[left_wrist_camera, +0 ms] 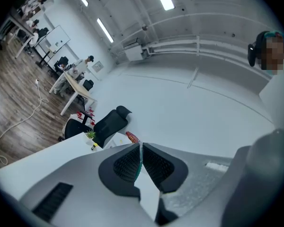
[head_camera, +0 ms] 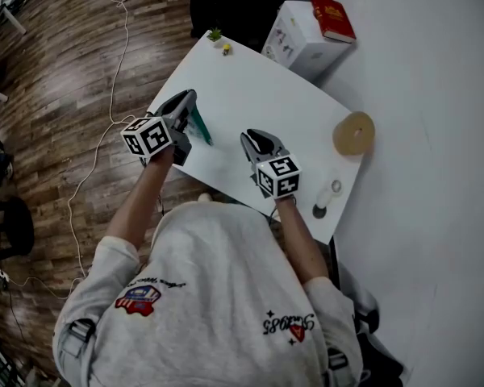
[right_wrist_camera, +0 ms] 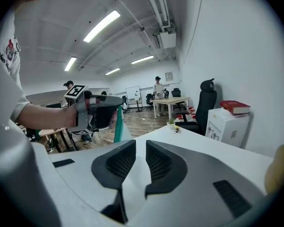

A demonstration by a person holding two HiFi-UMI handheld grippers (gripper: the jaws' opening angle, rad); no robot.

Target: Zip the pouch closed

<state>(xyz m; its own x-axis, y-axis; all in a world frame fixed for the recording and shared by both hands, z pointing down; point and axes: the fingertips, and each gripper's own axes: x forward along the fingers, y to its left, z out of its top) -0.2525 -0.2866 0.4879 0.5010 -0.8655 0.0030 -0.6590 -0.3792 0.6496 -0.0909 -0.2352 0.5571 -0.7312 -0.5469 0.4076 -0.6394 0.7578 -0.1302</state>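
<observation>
A flat teal pouch [head_camera: 200,126] hangs edge-on over the white table's [head_camera: 258,95] left side. My left gripper [head_camera: 190,97] is shut on its top edge. In the left gripper view, a thin teal strip of the pouch [left_wrist_camera: 140,163] shows pinched between the black pads. The right gripper view shows the left gripper [right_wrist_camera: 114,103] from the side, with the pouch [right_wrist_camera: 118,125] dangling below it. My right gripper [head_camera: 254,138] hovers over the table's middle, to the right of the pouch and apart from it. Its jaws [right_wrist_camera: 141,148] stand slightly apart with nothing between them.
A brown tape roll [head_camera: 353,133] lies at the table's right edge, with a small white and black object [head_camera: 327,196] nearer the person. A small plant [head_camera: 214,34] and a yellow item [head_camera: 226,49] sit at the far corner. Beyond stands a white box [head_camera: 298,39] carrying a red book [head_camera: 332,18].
</observation>
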